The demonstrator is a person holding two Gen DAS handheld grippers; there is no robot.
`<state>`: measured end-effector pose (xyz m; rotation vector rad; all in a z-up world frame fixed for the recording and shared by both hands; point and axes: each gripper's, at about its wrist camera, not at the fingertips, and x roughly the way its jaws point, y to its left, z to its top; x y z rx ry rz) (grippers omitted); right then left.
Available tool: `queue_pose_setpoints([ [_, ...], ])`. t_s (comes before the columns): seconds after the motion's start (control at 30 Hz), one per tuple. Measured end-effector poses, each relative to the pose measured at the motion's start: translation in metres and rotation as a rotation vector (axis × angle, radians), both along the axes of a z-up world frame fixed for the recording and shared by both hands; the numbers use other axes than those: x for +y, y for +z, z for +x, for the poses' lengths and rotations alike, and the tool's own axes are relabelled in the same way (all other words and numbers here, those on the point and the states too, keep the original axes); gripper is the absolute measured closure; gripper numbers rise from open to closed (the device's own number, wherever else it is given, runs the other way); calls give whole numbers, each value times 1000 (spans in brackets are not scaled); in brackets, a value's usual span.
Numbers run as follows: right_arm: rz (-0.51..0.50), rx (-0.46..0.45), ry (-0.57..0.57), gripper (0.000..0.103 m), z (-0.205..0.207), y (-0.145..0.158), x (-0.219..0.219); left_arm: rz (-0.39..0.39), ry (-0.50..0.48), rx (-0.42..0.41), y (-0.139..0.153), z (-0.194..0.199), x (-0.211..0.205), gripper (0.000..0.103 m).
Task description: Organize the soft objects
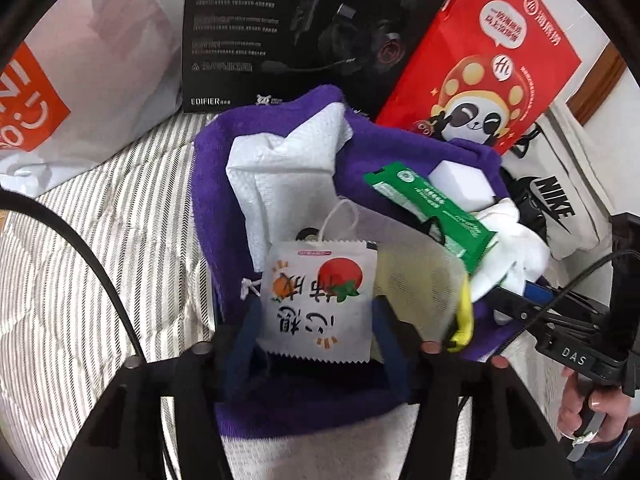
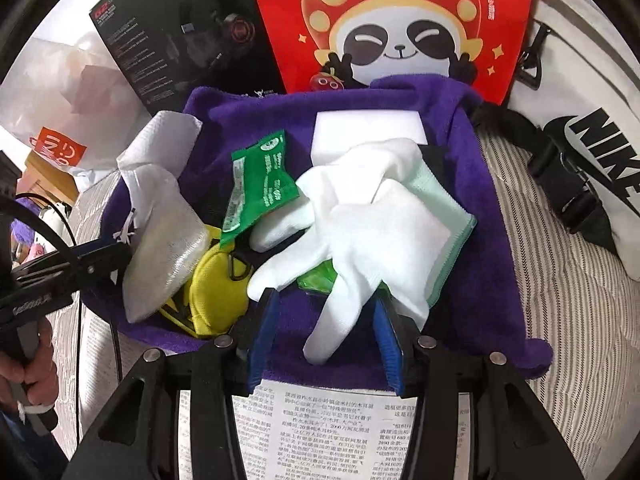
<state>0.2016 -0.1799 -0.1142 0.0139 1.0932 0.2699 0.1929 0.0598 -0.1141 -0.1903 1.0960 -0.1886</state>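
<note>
Left tongs (image 1: pixel 316 320) reach level over purple towel (image 1: pixel 360 152) on the striped bed (image 1: pixel 100 220), fingers closed against a white printed sachet (image 1: pixel 316 300). Right tongs (image 2: pixel 324 332) angle down, jaws spread, straddling a white glove (image 2: pixel 372 232) finger; contact unclear.

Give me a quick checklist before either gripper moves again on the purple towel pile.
1. Left gripper around the white sachet: ok, the sachet sits between the fingers; whether they pinch it, cannot tell.
2. Right gripper lined up on the white glove: ok, a glove finger hangs between the open fingers.
3. Glove free of neighbours: not ok, it lies over a green packet and a white foam block.
4. Purple towel flat: not ok, its edges are bunched up.
5. Grippers apart from each other: ok, apart in both views.
6. Sachet cord free: cannot tell.
</note>
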Motion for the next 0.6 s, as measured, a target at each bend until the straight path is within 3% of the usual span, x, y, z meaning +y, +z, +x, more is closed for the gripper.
queue_pose_setpoints([
  [0.27,2,-66,-1,40,-28,35,-2,60,15,-33,28,-26,-7,30],
  [0.6,-65,-118,-12,22,-84,71,-11,141,72,-98,62,-83,-18,17],
])
